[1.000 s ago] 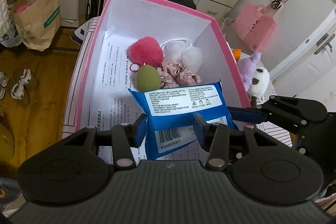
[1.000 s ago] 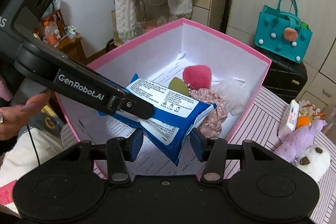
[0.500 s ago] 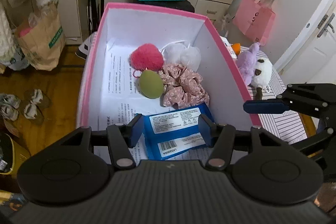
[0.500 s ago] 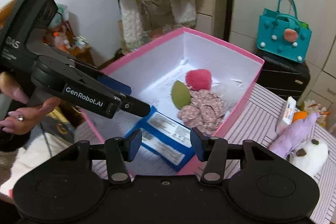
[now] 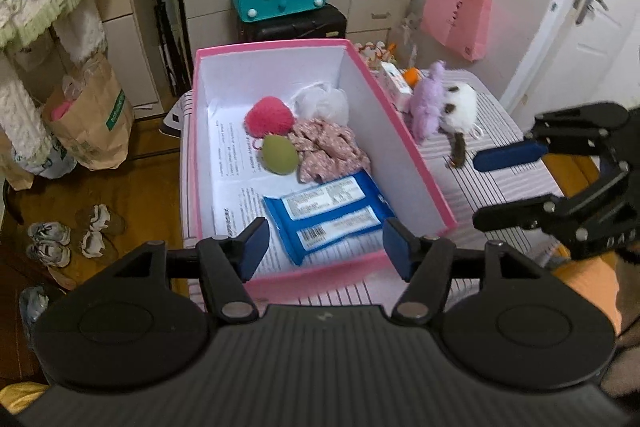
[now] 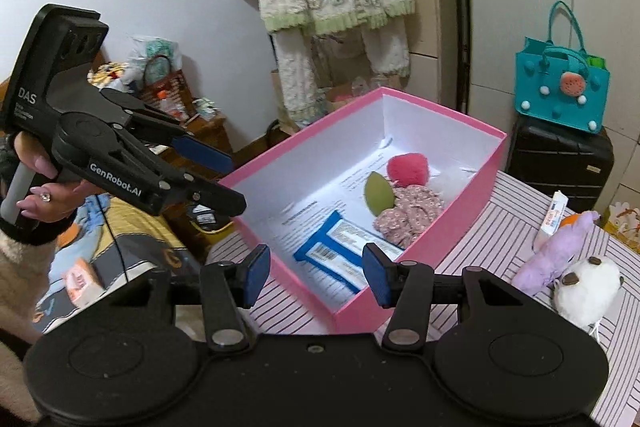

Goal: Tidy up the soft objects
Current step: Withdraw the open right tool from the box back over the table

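While fingers [image 5: 256, 241] hover, packet [image 5: 326, 215] lies below

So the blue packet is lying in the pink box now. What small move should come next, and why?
Probably swing the right gripper, open and empty, toward the purple and white plush toy on the striped cloth. The blue packet lies free in the pink box, and the toy is still outside it.

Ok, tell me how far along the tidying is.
Done: the blue wipes pack, pink pompom, green sponge, floral scrunchie and white puff lie in the pink box. In hand: nothing; the left gripper, jaws just opened, and right gripper are empty. Left: the purple and white plush and small packet on the striped table.
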Demonstrator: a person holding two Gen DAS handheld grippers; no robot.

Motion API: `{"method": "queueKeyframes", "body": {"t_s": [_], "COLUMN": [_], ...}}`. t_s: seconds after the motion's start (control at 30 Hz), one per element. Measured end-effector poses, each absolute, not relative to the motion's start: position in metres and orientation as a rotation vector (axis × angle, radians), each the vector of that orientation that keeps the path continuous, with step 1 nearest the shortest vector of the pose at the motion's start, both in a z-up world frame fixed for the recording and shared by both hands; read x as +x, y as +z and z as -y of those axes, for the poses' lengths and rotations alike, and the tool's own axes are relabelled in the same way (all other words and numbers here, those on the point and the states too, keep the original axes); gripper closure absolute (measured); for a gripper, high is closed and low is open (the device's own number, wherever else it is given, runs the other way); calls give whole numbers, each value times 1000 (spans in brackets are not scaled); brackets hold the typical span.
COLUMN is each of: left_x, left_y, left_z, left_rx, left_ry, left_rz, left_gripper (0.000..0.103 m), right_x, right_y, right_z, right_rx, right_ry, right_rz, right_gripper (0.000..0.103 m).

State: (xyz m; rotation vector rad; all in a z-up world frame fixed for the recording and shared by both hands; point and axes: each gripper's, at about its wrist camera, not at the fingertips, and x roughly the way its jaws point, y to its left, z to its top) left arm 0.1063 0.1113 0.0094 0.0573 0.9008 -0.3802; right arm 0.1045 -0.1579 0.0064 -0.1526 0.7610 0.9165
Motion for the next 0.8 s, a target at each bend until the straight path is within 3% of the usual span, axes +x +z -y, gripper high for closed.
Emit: {"method": "queueKeyframes", "body": {"t_s": [0.8], "left_x": [49], "left_y": [16], "left_z": [-18], "left_rx": [208], "left_ry": [-485], "left_rz": [-993], "left_gripper": [35], "right_x": [52], "right_y": [6], "right_z": [245], "right_rx": [-150], "right_ry": [934], "right_rz": [-784], "right_gripper": [44]}}
